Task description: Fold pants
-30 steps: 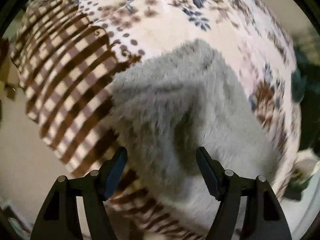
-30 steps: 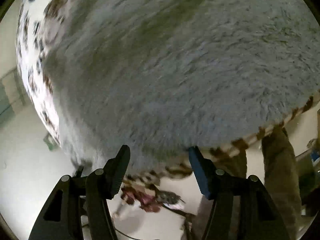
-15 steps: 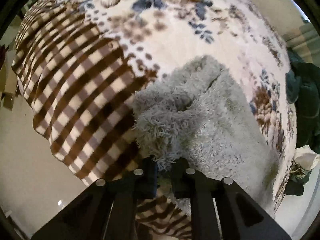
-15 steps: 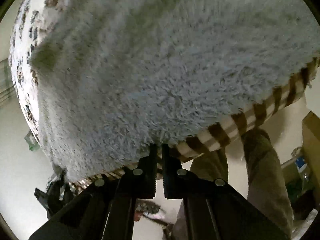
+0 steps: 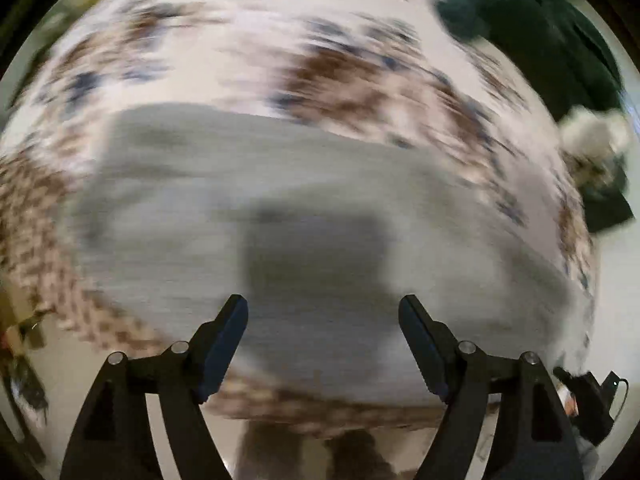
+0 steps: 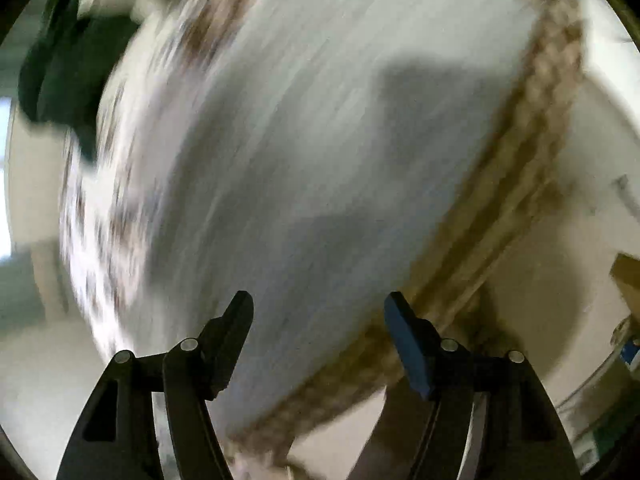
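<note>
Though blur hides any writing, we see both the left gripper (image 5: 322, 338) and right gripper (image 6: 318, 336) spread wide, empty, over seemingly flat grey pants (image 5: 320, 208) on a patterned blanket (image 5: 280, 32).

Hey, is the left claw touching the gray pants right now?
Cannot tell. In the left wrist view the left claw stands wide open with the gray pants between and beyond its fingertips, but motion blur hides whether there is a gap or contact.

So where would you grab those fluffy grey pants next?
Probably the near edge of the grey pants, coming from the bed's front side. In the left wrist view they lie flat on the floral blanket, and that edge sits just ahead of the open left gripper. Motion blur hides finer folds.
</note>
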Available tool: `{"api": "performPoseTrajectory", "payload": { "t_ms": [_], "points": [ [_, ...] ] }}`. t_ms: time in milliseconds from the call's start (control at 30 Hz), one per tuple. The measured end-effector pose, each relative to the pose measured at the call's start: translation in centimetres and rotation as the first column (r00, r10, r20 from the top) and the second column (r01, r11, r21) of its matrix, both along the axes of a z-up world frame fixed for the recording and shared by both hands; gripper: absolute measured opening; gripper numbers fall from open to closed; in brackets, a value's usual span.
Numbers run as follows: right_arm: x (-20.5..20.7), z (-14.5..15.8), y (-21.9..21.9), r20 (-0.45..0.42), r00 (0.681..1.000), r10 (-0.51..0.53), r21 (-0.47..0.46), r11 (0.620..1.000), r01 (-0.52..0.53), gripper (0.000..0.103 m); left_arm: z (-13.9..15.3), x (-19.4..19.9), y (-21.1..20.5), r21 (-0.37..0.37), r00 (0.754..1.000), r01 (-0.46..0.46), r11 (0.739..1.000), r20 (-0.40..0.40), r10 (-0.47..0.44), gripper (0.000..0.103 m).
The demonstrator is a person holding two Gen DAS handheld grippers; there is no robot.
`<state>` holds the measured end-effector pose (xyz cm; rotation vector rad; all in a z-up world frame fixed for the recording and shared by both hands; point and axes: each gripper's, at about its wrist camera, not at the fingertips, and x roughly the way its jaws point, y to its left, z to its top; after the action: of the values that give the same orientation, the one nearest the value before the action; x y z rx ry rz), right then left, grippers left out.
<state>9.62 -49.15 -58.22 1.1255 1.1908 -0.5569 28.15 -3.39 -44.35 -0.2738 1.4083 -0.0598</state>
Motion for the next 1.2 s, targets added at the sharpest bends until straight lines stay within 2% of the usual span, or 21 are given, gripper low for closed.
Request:
{"api": "performPoseTrajectory", "payload": {
  "t_ms": [67,167,233,267,300,333,367,433,467,633,700,733,767,800,833,900,1000,1100,1200],
  "points": [
    [-2.1,0.7,-5.8,0.035,0.995,-0.091,-0.082,0.992,0.094,0.071,-1.3,0.9,-5.9,-0.032,0.998,0.067,0.997,-0.019,-0.068,0.076],
    [-3.9,-0.1,-13.2,0.078,0.981,-0.176,-0.103,0.978,0.183,0.071,-4.0,1.7,-14.6,-0.036,0.98,0.192,0.981,-0.042,-0.194,0.076],
    [-4.9,-1.7,-17.9,0.118,0.969,-0.218,-0.052,0.973,0.226,0.071,-6.2,1.7,-17.9,-0.055,0.967,0.238,0.97,-0.08,-0.242,0.076],
    [-5.3,-2.6,-19.5,0.129,0.962,-0.239,-0.018,0.97,0.243,0.071,-8.0,1.8,-19.7,-0.066,0.957,0.255,0.965,-0.127,-0.262,0.076],
    [-5.7,-3.8,-20.7,0.175,0.948,-0.266,0.039,0.964,0.263,0.071,-9.7,1.7,-21.0,-0.066,0.948,0.259,0.964,-0.172,-0.267,0.076],
    [-5.8,-4.7,-21.5,0.228,0.932,-0.281,0.09,0.959,0.267,0.071,-10.7,1.8,-21.7,-0.031,0.943,0.271,0.962,-0.19,-0.271,0.079],
    [-5.7,-5.3,-22.1,0.264,0.92,-0.289,0.116,0.957,0.267,0.071,-11.6,1.8,-22.3,-0.004,0.938,0.29,0.957,-0.195,-0.285,0.086],
    [-5.0,-5.7,-22.2,0.332,0.899,-0.285,0.13,0.958,0.255,0.07,-12.6,2.0,-22.8,0.004,0.938,0.294,0.956,-0.195,-0.288,0.097],
    [-4.8,-5.9,-22.4,0.341,0.898,-0.279,0.132,0.96,0.248,0.071,-12.8,2.3,-22.9,-0.023,0.943,0.273,0.962,-0.192,-0.272,0.103],
    [-2.4,-8.3,-22.4,0.425,0.876,-0.228,0.203,0.967,0.153,0.072,-13.9,3.0,-24.3,0.061,0.948,0.243,0.968,-0.227,-0.224,0.103],
    [-0.4,-8.9,-21.9,0.426,0.881,-0.204,0.202,0.971,0.127,0.072,-14.1,3.1,-24.8,0.095,0.95,0.235,0.967,-0.234,-0.208,0.103],
    [0.0,-9.0,-21.8,0.433,0.879,-0.2,0.196,0.973,0.125,0.067,-14.3,3.3,-25.2,0.107,0.95,0.229,0.967,-0.242,-0.198,0.103],
    [0.6,-8.9,-21.7,0.421,0.887,-0.191,0.179,0.976,0.126,0.042,-14.4,3.5,-25.4,0.116,0.951,0.218,0.969,-0.248,-0.184,0.103],
    [0.8,-8.7,-21.5,0.408,0.894,-0.185,0.164,0.978,0.127,0.022,-14.4,3.6,-25.6,0.122,0.953,0.205,0.971,-0.253,-0.169,0.103],
    [1.2,-8.3,-21.3,0.396,0.9,-0.181,0.153,0.98,0.13,0.017,-14.4,3.8,-25.9,0.125,0.952,0.207,0.97,-0.256,-0.17,0.103],
    [1.7,-6.6,-20.6,0.395,0.903,-0.167,0.111,0.985,0.134,0.017,-13.5,3.7,-26.0,0.118,0.956,0.204,0.972,-0.239,-0.172,0.103],
    [2.6,-2.3,-18.7,0.44,0.893,-0.096,0.046,0.995,0.084,0.017,-11.8,3.1,-25.5,0.08,0.965,0.184,0.98,-0.204,-0.164,0.103],
    [4.9,2.3,-15.3,0.489,0.872,0.015,-0.023,1.0,-0.005,0.017,-9.1,2.8,-24.0,0.041,0.979,0.154,0.987,-0.143,-0.147,0.103],
    [8.2,6.3,-10.0,0.523,0.838,0.153,-0.089,0.988,-0.125,0.017,-5.5,2.0,-21.1,0.038,0.99,0.126,0.991,-0.065,-0.123,0.103]
  ]
}}
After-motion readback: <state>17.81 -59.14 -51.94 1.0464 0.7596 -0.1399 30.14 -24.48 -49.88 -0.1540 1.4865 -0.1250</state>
